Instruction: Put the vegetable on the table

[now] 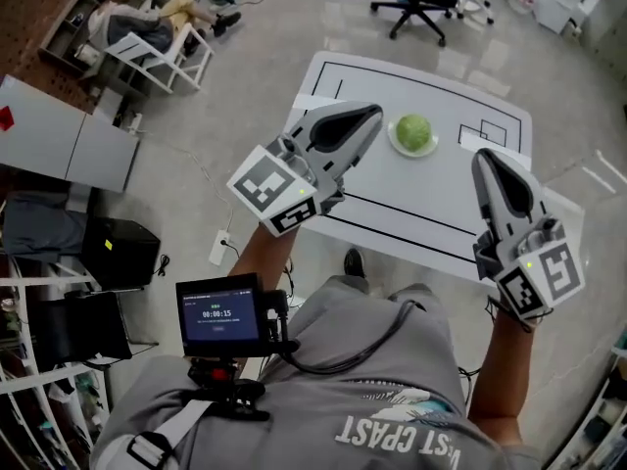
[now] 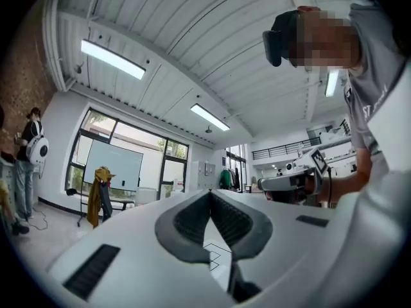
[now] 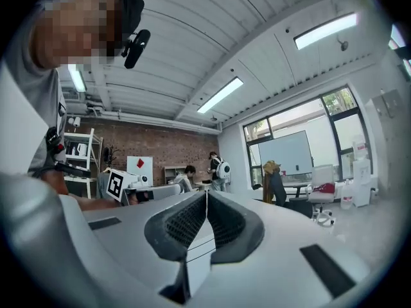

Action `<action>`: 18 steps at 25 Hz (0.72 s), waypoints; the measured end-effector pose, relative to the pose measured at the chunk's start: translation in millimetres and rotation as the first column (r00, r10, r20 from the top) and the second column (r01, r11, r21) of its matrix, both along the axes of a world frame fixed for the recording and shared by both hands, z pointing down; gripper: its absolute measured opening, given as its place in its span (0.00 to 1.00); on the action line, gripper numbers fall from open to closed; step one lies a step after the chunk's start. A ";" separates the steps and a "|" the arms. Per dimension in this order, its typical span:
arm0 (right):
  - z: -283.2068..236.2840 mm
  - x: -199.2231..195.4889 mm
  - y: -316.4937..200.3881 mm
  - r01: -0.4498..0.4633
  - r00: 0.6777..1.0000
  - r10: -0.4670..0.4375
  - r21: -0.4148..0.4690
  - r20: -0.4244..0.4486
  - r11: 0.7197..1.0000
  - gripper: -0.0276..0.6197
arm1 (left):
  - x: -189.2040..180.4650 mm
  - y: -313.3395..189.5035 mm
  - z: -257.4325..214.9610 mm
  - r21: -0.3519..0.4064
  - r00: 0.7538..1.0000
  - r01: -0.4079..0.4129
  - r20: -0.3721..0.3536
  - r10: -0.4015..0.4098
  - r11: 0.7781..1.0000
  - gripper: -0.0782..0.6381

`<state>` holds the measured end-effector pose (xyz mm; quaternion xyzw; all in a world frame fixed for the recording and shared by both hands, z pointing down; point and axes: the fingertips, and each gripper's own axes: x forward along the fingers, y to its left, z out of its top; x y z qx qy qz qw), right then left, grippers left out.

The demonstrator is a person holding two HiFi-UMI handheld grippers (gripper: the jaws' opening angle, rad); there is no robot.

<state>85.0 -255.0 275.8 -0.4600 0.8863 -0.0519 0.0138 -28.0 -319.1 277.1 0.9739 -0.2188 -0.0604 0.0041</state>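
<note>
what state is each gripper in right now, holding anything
left gripper: closed, holding nothing
right gripper: closed, holding nothing

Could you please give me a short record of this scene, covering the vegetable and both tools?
vegetable: green, round, lying on a plate
plate: white, on the table
table: white with black lines
left tool: shut, empty, held in the air left of the vegetable
right tool: shut, empty, held in the air right of the vegetable
</note>
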 end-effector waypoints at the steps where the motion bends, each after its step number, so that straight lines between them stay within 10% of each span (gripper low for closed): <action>1: -8.5 3.3 11.1 0.007 1.000 -0.007 0.017 0.007 1.000 0.06 | -2.1 8.2 -6.4 0.018 1.000 0.020 0.007 -0.020 1.000 0.12; 18: -74.1 90.7 238.3 0.076 0.997 -0.076 0.088 -0.005 0.993 0.05 | 42.2 226.8 -58.3 0.102 0.984 0.169 0.036 -0.173 0.980 0.12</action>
